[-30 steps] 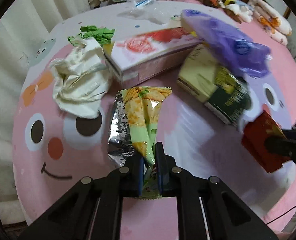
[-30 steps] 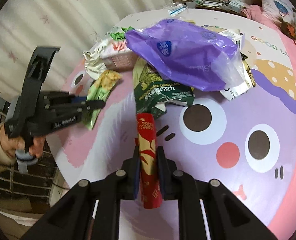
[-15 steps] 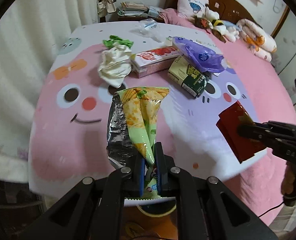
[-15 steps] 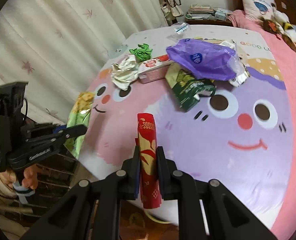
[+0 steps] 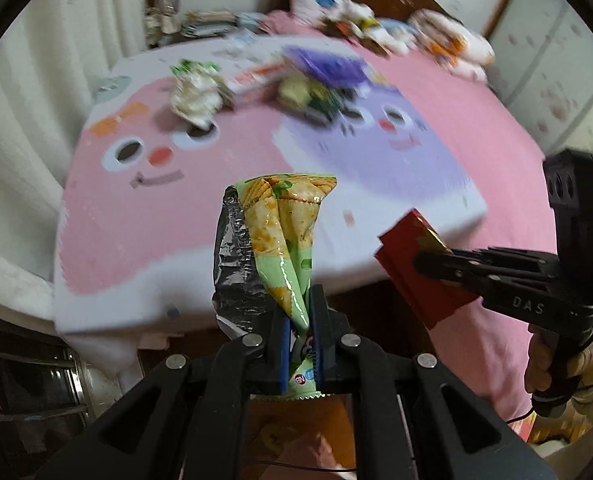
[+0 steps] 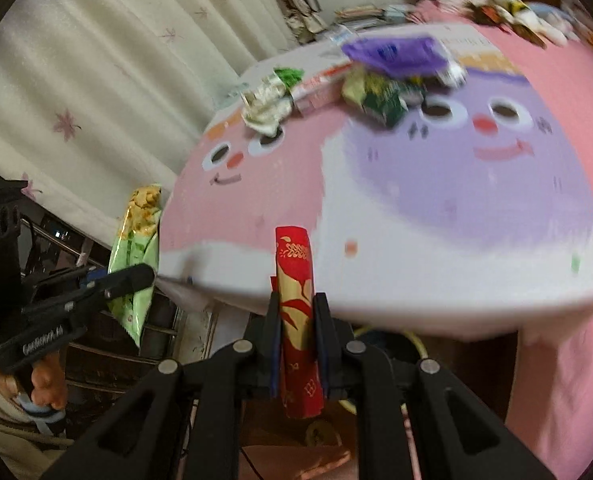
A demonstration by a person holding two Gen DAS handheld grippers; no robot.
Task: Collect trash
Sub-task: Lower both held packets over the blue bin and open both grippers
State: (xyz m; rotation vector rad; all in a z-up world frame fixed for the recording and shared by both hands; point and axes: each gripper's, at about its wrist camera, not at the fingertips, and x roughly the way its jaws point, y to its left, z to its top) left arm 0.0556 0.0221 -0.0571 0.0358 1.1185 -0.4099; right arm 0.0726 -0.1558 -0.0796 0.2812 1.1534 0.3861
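My left gripper (image 5: 299,312) is shut on a green snack wrapper (image 5: 284,236) with a silver foil inside, held off the near edge of the bed. It also shows in the right wrist view (image 6: 134,240). My right gripper (image 6: 296,312) is shut on a red and gold packet (image 6: 294,280), also held beyond the bed edge; the packet shows in the left wrist view (image 5: 420,264). More trash lies on the bed: a crumpled white wrapper (image 5: 194,98), a long box (image 5: 256,76), a dark green packet (image 5: 316,98) and a purple bag (image 5: 328,66).
The bed has a pink and purple cartoon-face cover (image 5: 216,184). White curtains (image 6: 76,80) hang at the left. Pillows and soft toys (image 5: 396,36) lie at the headboard. A metal rack (image 6: 96,336) stands by the bed. Something orange (image 5: 288,432) lies below the grippers.
Both grippers have pulled back from the bed with their trash, past its near edge and lower. The trash pile on the bed looks farther away.
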